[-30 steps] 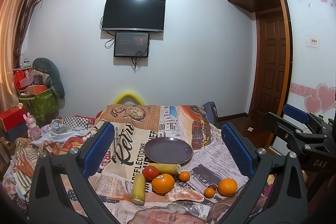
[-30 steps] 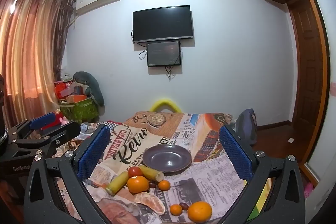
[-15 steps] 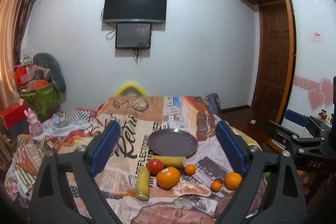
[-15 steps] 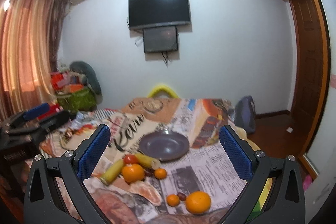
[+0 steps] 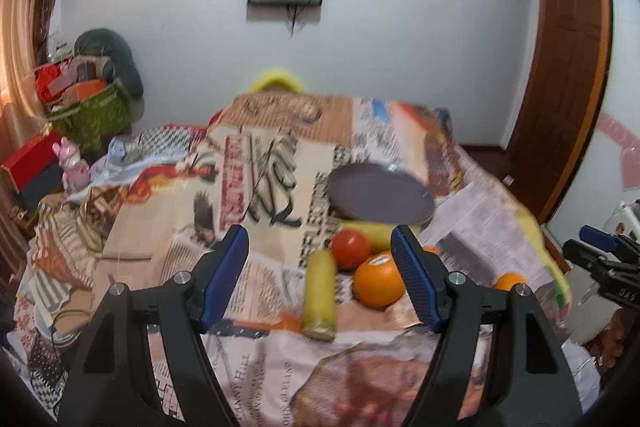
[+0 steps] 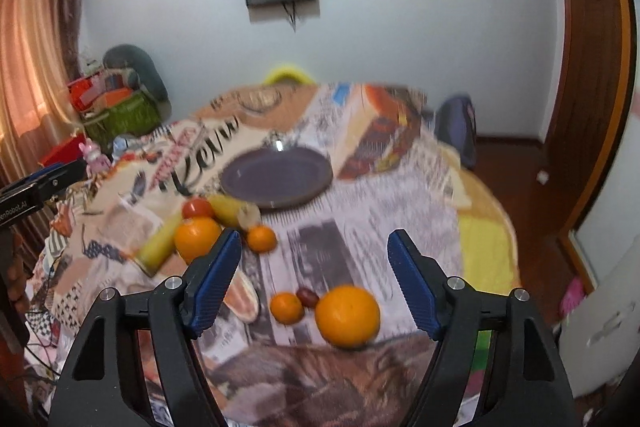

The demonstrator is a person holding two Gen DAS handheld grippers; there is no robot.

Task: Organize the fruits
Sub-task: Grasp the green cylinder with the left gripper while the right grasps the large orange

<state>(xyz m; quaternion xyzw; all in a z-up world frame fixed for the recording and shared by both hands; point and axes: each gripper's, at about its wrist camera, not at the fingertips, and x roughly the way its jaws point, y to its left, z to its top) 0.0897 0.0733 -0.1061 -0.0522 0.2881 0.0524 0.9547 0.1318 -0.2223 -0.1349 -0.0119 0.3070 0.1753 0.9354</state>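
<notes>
Hovering with fingers spread and empty, the left gripper (image 5: 320, 279) and right gripper (image 6: 314, 283) face fruit scattered on the worktop (image 6: 360, 219) near the bare plate (image 6: 276, 179); the big orange (image 6: 347, 315) lies nearest the right, probably first.

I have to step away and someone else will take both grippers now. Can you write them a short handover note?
Left gripper: open, empty, above the near fruit cluster.
Right gripper: open, empty, above the big orange.
Purple plate: bare, mid-table.
Just in front of it: tomato, two yellow pieces, another orange, small tangerine.
Near edge: second tangerine, small dark fruit, peeled segment.
Done: nothing placed. Left: every fruit, presumably onto the plate.
</notes>
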